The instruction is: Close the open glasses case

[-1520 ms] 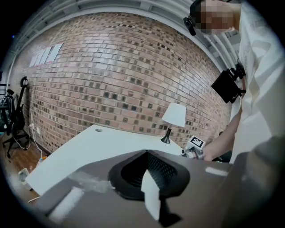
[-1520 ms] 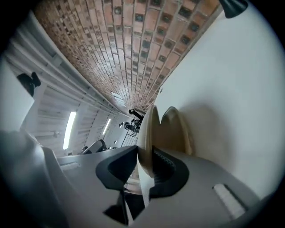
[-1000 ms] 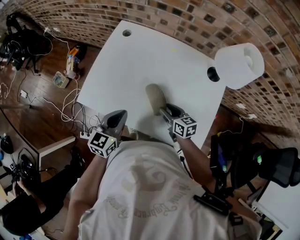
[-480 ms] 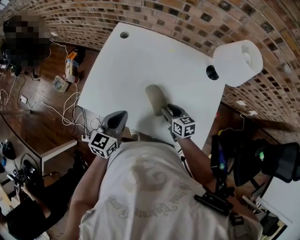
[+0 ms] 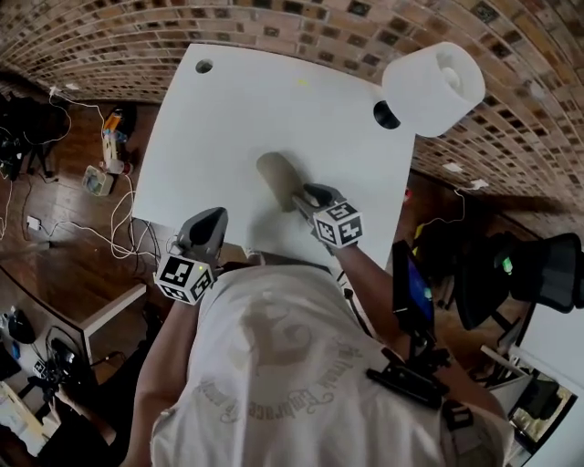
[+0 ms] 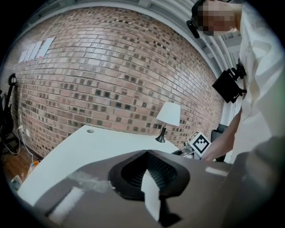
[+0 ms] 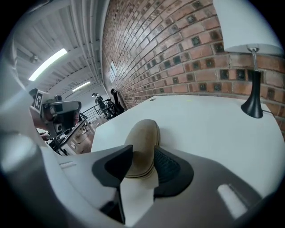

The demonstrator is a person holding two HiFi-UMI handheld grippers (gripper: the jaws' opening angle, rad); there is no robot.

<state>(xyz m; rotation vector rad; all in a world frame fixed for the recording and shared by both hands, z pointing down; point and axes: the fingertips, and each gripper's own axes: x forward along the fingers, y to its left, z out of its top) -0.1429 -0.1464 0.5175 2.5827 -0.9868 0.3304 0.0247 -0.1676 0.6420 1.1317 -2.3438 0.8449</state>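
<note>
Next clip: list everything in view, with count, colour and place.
table: one, white, centre
glasses case: one, tan, on the table
lamp: one, white shade, black base, table's far right corner
brick wall: one, red-brown, behind the table
office chair: one, black, right of the table
T-shirt: one, white, on the person
left gripper: one, grey, jaws together, empty, at the table's near edge
right gripper: one, grey, jaws on the glasses case's near end
</note>
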